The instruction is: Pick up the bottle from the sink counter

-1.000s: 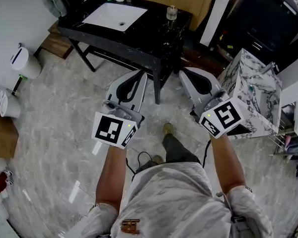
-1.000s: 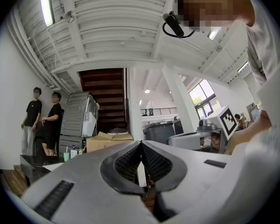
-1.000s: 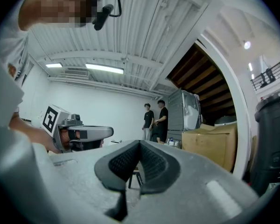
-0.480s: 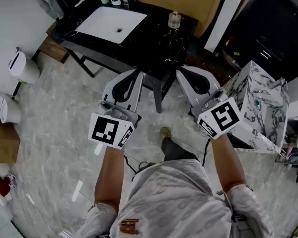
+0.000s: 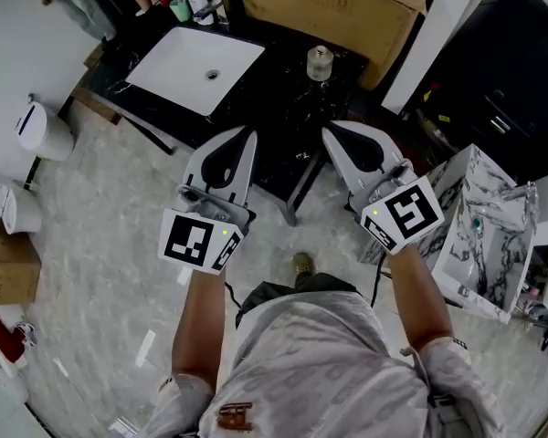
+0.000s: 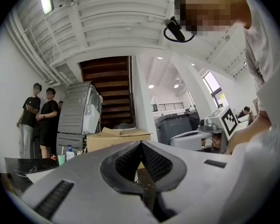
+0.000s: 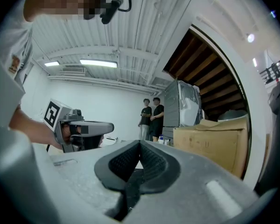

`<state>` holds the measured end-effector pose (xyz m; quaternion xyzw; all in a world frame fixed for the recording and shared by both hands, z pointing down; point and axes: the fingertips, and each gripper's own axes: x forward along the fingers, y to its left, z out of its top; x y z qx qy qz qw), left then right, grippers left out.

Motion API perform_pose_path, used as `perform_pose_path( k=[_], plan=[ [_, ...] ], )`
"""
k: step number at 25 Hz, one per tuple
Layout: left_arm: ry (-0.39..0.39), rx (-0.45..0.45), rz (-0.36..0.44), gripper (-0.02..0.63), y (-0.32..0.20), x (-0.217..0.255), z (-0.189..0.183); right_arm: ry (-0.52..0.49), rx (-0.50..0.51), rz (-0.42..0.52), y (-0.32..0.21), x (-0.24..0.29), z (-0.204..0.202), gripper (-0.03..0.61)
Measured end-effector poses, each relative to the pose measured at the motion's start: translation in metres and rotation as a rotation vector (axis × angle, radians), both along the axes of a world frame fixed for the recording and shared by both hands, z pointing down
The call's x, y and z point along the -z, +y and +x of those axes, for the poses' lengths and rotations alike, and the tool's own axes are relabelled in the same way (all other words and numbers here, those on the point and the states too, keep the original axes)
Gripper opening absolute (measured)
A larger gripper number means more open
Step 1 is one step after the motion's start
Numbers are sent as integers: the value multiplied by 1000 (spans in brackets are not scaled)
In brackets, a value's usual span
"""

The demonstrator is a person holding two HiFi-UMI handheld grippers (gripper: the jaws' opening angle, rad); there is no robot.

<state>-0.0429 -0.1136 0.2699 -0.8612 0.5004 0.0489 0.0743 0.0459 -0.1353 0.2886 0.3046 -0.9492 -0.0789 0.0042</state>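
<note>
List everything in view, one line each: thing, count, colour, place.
counter: one, black marble, ahead of the grippers
basin: one, white, in the counter
bottle: one, clear, on the counter right of the basin
cup: one, green, counter's far corner
cardboard box: one, brown, behind the counter
bin: one, white, floor at left
cabinet: one, marbled white, at right
bystanders: two, black shirts, beyond the counter
left gripper: one, grey, shut, empty
right gripper: one, grey, shut, empty

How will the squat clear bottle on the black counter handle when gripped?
The bottle looks like clear glass: probably rigid, slick, breakable. Squat and upright on the counter, it likely resists tipping. Seems small, so probably light.
</note>
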Motion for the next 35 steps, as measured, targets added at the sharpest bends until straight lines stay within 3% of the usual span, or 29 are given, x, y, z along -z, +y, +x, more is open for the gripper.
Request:
perform_pose_path(
  k=[12, 22, 31, 35],
  plan=[
    [5, -28, -12, 0, -76, -2, -20, 19, -32, -20, -78, -3, -27, 2],
    [11, -129, -16, 0, -143, -10, -50, 48, -156, -38, -139, -18, -55, 2],
    [16, -209, -43, 0, -185, -25, -55, 93, -253, -47, -187, -26, -56, 3],
    [17, -213, -57, 0, -204, -35, -50, 109, -280, -75, -209, -40, -48, 60]
  ],
)
